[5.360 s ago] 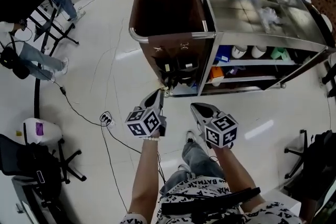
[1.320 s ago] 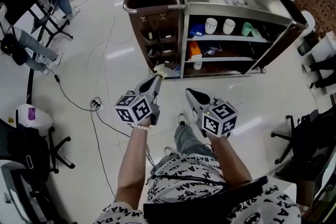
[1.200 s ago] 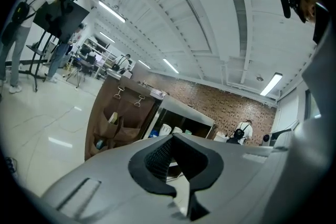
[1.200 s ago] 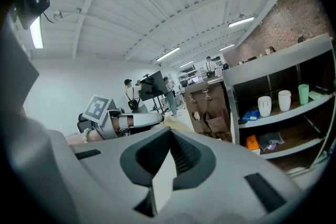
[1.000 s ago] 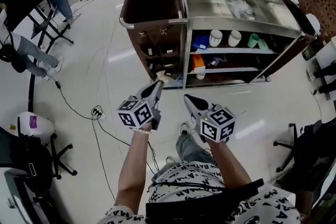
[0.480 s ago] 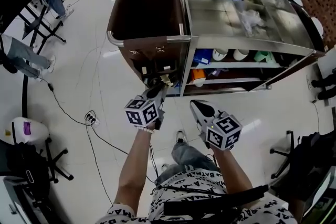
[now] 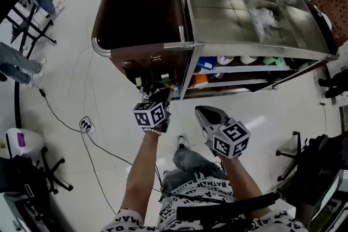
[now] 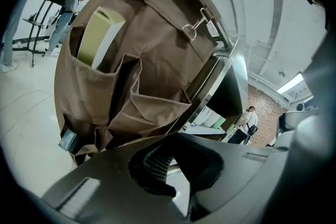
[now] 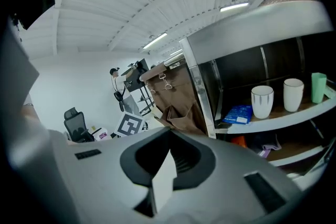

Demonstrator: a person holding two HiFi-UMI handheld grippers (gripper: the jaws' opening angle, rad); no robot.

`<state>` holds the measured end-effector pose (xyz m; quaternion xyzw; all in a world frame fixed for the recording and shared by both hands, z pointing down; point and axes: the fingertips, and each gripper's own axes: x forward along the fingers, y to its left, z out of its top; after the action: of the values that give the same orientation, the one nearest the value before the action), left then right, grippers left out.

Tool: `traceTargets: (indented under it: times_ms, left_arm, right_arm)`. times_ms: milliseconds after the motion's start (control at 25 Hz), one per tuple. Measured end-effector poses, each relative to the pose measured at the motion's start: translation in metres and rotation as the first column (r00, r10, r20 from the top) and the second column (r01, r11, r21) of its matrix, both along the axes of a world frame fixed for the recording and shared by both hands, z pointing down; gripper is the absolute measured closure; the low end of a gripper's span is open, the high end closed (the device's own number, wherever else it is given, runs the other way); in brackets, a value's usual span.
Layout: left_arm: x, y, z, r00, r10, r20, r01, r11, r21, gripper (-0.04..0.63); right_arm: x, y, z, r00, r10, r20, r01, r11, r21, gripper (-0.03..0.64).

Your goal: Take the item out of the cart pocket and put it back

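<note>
A brown fabric bag [image 7: 138, 8] hangs on the left end of a steel cart [image 7: 244, 16], with pockets [image 8: 142, 97] sewn on its front. A pale olive box [image 8: 100, 34] stands in the upper left pocket, and a small dark item [image 8: 68, 139] sits in a low one. My left gripper [image 7: 165, 94] is shut right in front of the low pockets, and I see nothing between its jaws [image 8: 176, 136]. My right gripper [image 7: 199, 110] is shut and empty, further back, and points at the cart's shelves [image 9: 169, 131].
The shelves hold two white cups [image 9: 261, 103], a green cup [image 9: 317, 86] and a blue pack [image 9: 239, 114]. A power strip [image 7: 86, 125] and cables lie on the floor at left. Office chairs [image 7: 304, 155] stand at the right, people and stands at the far left.
Both grippers have come closer to the cart and lower. The left one has gone from the cart's foot up to the bag's low pockets. Both jaws stay shut.
</note>
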<state>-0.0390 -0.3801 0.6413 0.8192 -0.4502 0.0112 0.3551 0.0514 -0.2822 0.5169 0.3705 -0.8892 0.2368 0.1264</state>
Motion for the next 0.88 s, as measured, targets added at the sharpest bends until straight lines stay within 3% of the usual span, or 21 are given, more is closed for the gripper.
traceTargets:
  times_ms: [200,480,880]
  left_arm:
    - [0.002,-0.012,0.035,1.000,-0.022,-0.006,0.022,0.997,-0.067,0.595]
    - [-0.006,-0.035,0.078,0.994,-0.083,0.070,0.092,0.986,-0.139,0.594]
    - [0.002,-0.042,0.094,0.985,-0.074,0.154,0.100,0.980,-0.171,0.581]
  right_arm:
    - [0.000,-0.011,0.020,1.000,0.007,-0.015,-0.007,1.000,-0.027,0.617]
    - [-0.008,-0.022,0.035,1.000,-0.002,-0.008,0.002,0.999,-0.050,0.617]
    - [0.006,-0.031,0.040,1.000,0.026,-0.008,-0.027,0.998,-0.058,0.617]
